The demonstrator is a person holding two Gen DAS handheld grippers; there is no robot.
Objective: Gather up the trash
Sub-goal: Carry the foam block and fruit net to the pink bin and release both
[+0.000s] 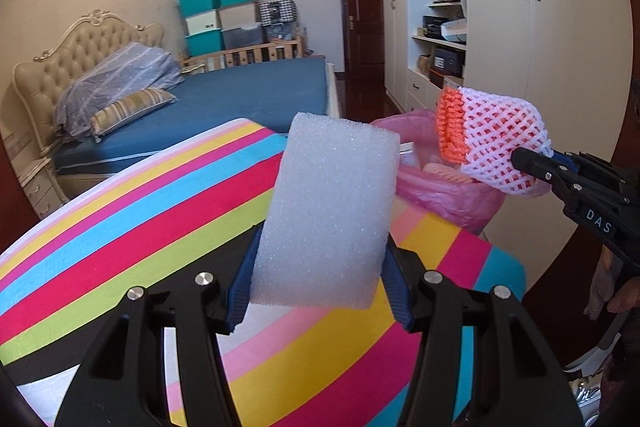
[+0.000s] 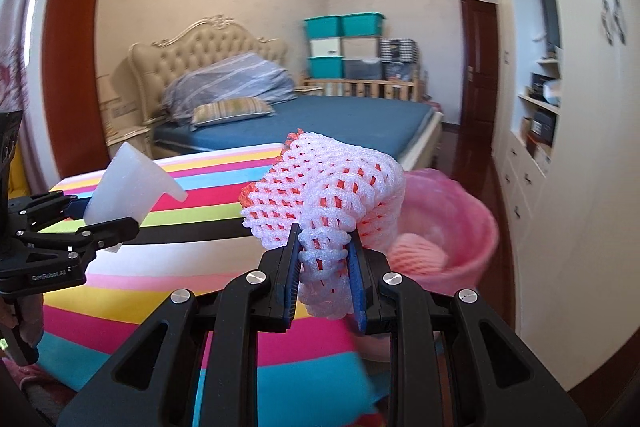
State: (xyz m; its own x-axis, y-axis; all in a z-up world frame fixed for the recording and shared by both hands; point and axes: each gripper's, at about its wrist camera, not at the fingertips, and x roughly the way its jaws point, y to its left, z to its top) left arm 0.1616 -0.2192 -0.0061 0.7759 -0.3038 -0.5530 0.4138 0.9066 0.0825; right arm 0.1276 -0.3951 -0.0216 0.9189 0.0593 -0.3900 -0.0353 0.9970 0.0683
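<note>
Foam fills the middle of the left wrist view: a white foam block (image 1: 328, 211) stands clamped between the blue pads of the left gripper (image 1: 318, 291), above a table under a rainbow-striped cloth (image 1: 132, 203). At about two o'clock the right gripper (image 1: 532, 163) reaches in from the right edge, pinching a white-and-orange foam fruit net (image 1: 496, 135) held over a bin lined with a pink bag (image 1: 444, 195) just past the table's far edge. A bed with a blue sheet (image 1: 248, 95) lies at eleven o'clock, white cupboards (image 1: 500, 27) at one o'clock. In the right wrist view, the right gripper (image 2: 326, 267) is closed tight on the bunched tail of the foam fruit net (image 2: 324, 187), which bulges toward twelve o'clock. The pink bag (image 2: 460, 227) sits at three o'clock, with a pinkish net already inside. At nine o'clock the left gripper (image 2: 104, 223) grips the foam block (image 2: 128, 187) over the striped cloth (image 2: 192, 283).
</note>
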